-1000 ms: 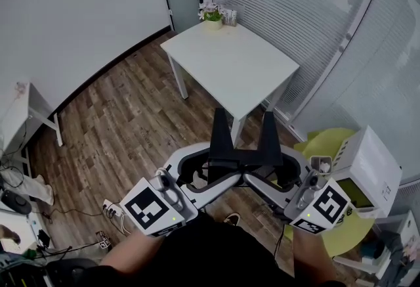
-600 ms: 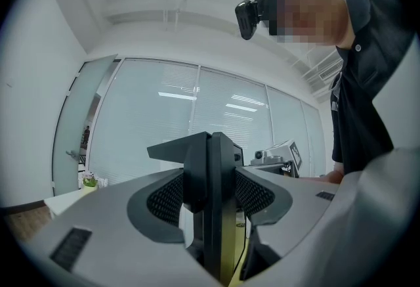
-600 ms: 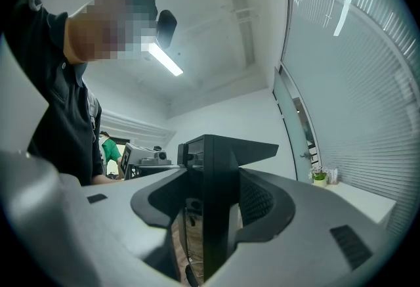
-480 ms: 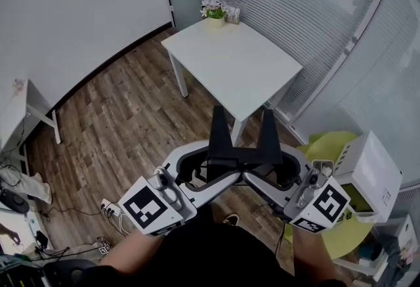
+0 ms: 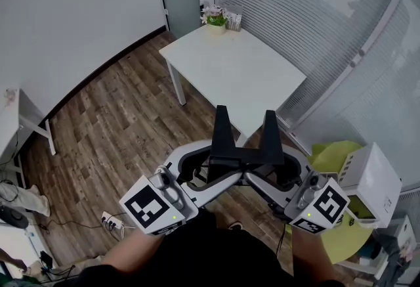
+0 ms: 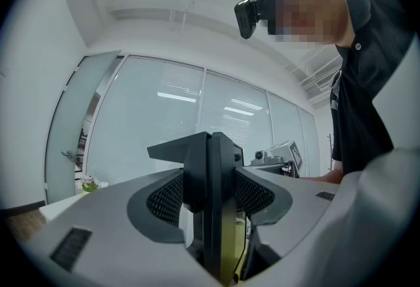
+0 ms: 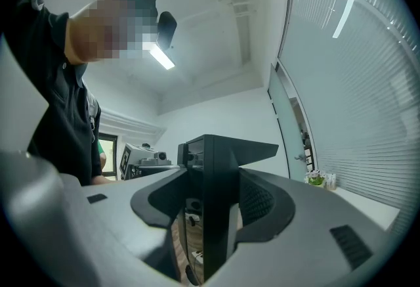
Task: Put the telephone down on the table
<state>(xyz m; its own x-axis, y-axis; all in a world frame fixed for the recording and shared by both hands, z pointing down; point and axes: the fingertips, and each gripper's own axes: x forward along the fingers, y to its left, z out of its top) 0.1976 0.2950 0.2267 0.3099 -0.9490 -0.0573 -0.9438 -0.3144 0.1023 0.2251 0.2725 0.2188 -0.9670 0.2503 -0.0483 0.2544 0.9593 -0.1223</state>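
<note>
A black telephone (image 5: 243, 155) with two upright prongs hangs over the wooden floor, carried between both grippers. My left gripper (image 5: 218, 167) is shut on its left side and my right gripper (image 5: 268, 169) on its right side. In the left gripper view the telephone (image 6: 210, 164) stands as a dark slab pinched between the left gripper's (image 6: 210, 203) pads. The right gripper view shows the telephone (image 7: 216, 157) the same way, clamped in the right gripper (image 7: 209, 210). The white table (image 5: 230, 69) stands ahead, just beyond the prongs.
A small potted plant (image 5: 215, 18) and a holder sit at the table's far corner. A yellow-green round seat (image 5: 331, 154) and a white box-shaped machine (image 5: 373, 180) stand at the right. Glass walls with blinds run behind. A power strip (image 5: 110, 221) lies on the floor at the left.
The whole view has shifted: the grippers and telephone have moved across the floor toward the white table. Both holds on the telephone look the same.
</note>
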